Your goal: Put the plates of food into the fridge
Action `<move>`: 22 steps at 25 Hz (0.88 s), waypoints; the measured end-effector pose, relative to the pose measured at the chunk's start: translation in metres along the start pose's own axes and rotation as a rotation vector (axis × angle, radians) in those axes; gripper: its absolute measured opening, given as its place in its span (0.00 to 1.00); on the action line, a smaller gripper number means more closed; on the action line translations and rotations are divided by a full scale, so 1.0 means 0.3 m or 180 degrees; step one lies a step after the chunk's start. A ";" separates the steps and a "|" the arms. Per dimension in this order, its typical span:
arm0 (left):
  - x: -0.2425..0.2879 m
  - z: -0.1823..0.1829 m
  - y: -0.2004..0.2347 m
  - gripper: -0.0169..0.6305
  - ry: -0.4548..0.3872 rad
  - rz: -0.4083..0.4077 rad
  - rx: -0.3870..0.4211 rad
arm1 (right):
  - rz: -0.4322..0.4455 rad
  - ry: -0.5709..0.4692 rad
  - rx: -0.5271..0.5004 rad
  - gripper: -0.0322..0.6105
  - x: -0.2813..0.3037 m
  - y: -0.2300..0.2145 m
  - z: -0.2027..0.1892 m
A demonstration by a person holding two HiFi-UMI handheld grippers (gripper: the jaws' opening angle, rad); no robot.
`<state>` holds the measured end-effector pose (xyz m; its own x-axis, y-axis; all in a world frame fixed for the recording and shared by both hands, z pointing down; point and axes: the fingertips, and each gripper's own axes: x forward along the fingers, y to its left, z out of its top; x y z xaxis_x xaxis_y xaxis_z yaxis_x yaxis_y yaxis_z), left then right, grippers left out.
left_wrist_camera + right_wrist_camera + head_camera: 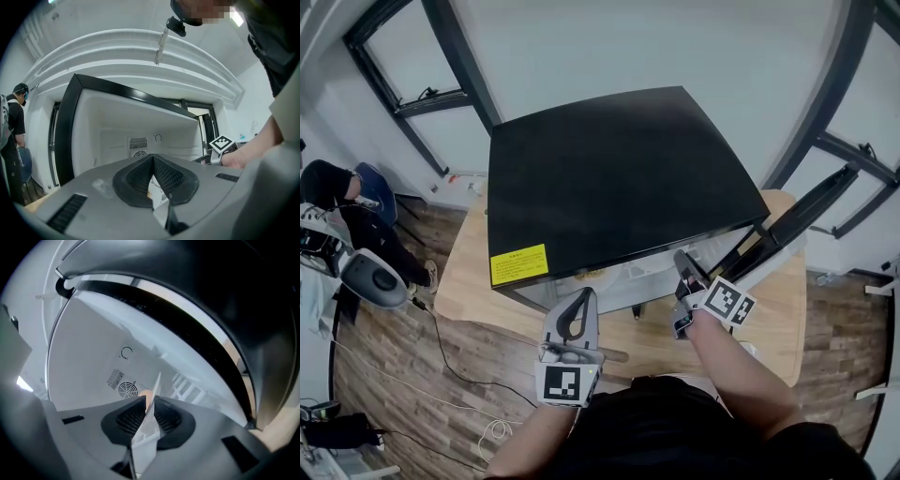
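Jaws of the left gripper [152, 164] were clamped on the rim of a white plate [156, 193]. The right gripper [145, 404] likewise pinched a plate edge, with orange food [146, 394] just beyond. The plate was at the mouth of the open black fridge [619, 178] on a wooden table [469, 272].
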<state>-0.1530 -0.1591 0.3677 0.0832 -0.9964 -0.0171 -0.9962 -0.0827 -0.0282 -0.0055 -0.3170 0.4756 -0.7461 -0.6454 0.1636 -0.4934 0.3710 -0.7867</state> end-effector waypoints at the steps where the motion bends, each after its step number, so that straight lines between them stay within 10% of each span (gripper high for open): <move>1: 0.002 0.007 0.004 0.03 -0.0012 0.0006 -0.0015 | -0.0072 0.0025 -0.0139 0.14 0.005 0.000 0.002; 10: -0.002 0.023 0.006 0.03 -0.0009 -0.0017 -0.0010 | -0.0629 0.0413 -0.0798 0.42 0.013 -0.042 -0.044; 22: -0.045 0.049 -0.044 0.03 -0.0059 -0.0147 0.0024 | -0.0937 0.0507 -0.0917 0.48 -0.096 -0.085 -0.076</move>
<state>-0.1405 -0.1444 0.3536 0.1295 -0.9910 -0.0341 -0.9911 -0.1282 -0.0370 0.0185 -0.2927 0.5045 -0.6035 -0.6488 0.4634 -0.7830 0.3723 -0.4984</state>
